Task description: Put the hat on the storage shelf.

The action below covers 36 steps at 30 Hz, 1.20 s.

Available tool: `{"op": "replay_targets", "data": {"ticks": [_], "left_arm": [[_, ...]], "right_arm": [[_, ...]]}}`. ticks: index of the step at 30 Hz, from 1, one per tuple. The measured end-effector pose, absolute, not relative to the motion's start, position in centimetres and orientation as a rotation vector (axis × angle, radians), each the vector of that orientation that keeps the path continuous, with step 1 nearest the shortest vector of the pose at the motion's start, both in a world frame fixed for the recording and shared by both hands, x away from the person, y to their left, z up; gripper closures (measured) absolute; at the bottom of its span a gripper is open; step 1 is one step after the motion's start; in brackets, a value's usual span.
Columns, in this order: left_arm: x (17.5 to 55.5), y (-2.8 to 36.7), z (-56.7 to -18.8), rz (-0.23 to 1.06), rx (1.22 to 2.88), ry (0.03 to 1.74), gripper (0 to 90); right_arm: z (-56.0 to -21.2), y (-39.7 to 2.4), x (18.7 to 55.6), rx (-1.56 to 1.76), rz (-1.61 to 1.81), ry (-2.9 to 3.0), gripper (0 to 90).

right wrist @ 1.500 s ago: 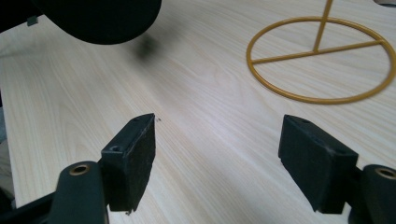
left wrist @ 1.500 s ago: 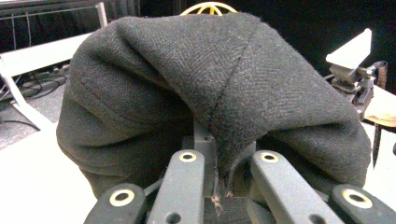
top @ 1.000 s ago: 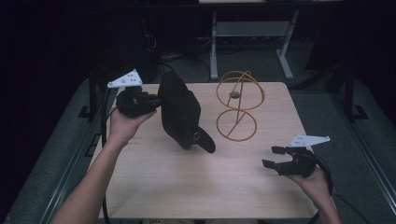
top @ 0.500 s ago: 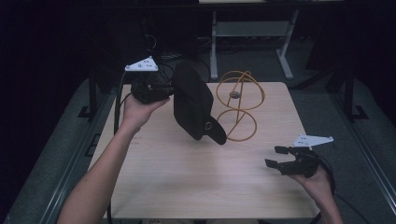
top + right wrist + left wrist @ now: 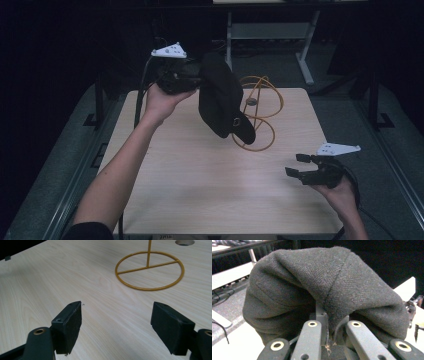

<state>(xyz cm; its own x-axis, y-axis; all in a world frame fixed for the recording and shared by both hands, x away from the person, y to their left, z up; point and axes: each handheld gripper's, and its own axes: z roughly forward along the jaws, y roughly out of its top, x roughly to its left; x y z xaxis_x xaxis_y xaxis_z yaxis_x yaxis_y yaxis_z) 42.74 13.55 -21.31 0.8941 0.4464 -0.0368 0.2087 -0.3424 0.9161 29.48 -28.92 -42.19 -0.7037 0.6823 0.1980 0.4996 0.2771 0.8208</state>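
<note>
Nearest, at the lower right of the high view, the right hand-held gripper (image 5: 299, 165) rests low over the pale wooden worktop (image 5: 190, 185), its jaws spread wide with nothing between them. In its own view the two black pads (image 5: 70, 326) frame bare wood and the round base of the stand.

Past mid-worktop, the left hand-held gripper (image 5: 192, 80) is clamped on a fold of a dark herringbone cap (image 5: 220, 100), which hangs clear of the worktop with its brim pointing down and to the right.

Since a second ago the cap has risen and travelled toward the upper middle of the frame, so it now hangs in front of the gold wire hat stand (image 5: 260, 112). That suggests the cap is being carried to the stand's top, not yet set on it.

Much of the stand's upper loops lies behind the cap. In the left gripper view the fabric (image 5: 324, 287) swallows the jaw tips, and whether cap and stand touch cannot be told. The far background is dark.
</note>
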Motion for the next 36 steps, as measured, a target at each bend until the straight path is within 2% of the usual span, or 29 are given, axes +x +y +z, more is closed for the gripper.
{"op": "replay_targets", "data": {"ticks": [13, 26, 36], "left_arm": [[46.0, 9.2, -19.5, 0.255, 1.957, 0.449, 85.7], [48.6, 4.2, -19.6, 0.218, 2.028, 0.437, 85.5], [49.5, 2.0, -20.1, 0.185, 2.061, 0.446, 85.4]], "right_arm": [[-42.0, -29.9, 29.7, 1.146, 1.435, 2.288, 24.7], [-42.4, -30.3, 29.7, 1.162, 1.43, 2.292, 25.0], [-42.4, -30.4, 29.7, 1.172, 1.426, 2.283, 25.0]]}}
